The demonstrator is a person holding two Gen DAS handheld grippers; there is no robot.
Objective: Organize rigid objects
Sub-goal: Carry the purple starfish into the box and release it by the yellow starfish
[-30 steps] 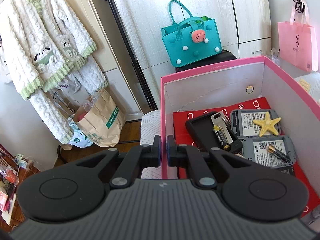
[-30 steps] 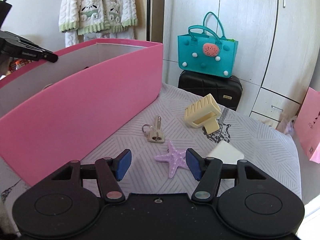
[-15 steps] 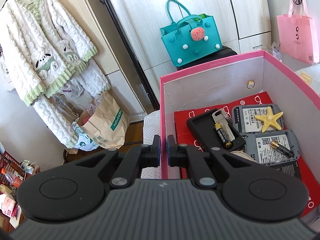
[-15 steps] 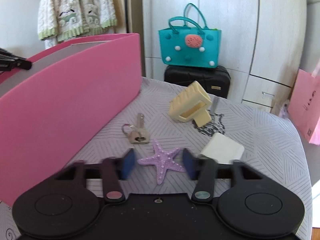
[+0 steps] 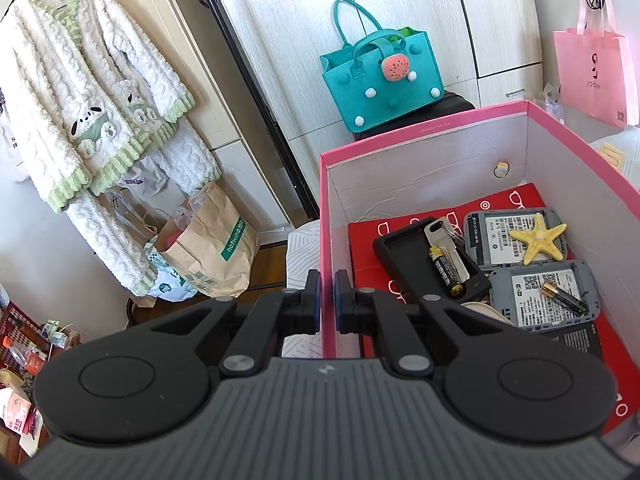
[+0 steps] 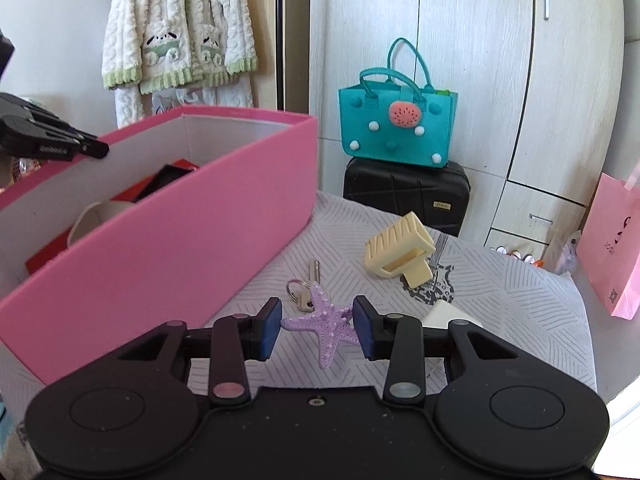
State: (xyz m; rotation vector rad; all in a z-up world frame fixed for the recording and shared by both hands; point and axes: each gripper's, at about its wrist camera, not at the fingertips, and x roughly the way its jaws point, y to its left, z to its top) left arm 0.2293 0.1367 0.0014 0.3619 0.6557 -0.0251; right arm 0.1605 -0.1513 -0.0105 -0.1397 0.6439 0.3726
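Clamping the pink box point(image 5: 424, 130) wall, left gripper point(image 5: 327, 296) jaws closed — right gripper point(image 6: 317, 327) jaws gripping the purple starfish point(image 6: 328, 326)

Pink box point(image 6: 168, 240) hiding its contents, white block point(image 6: 448, 314) half hidden

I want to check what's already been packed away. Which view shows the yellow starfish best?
The left wrist view: it looks down into the pink box, where the yellow starfish lies in full on a grey device. In the right wrist view the box's near wall hides it entirely.
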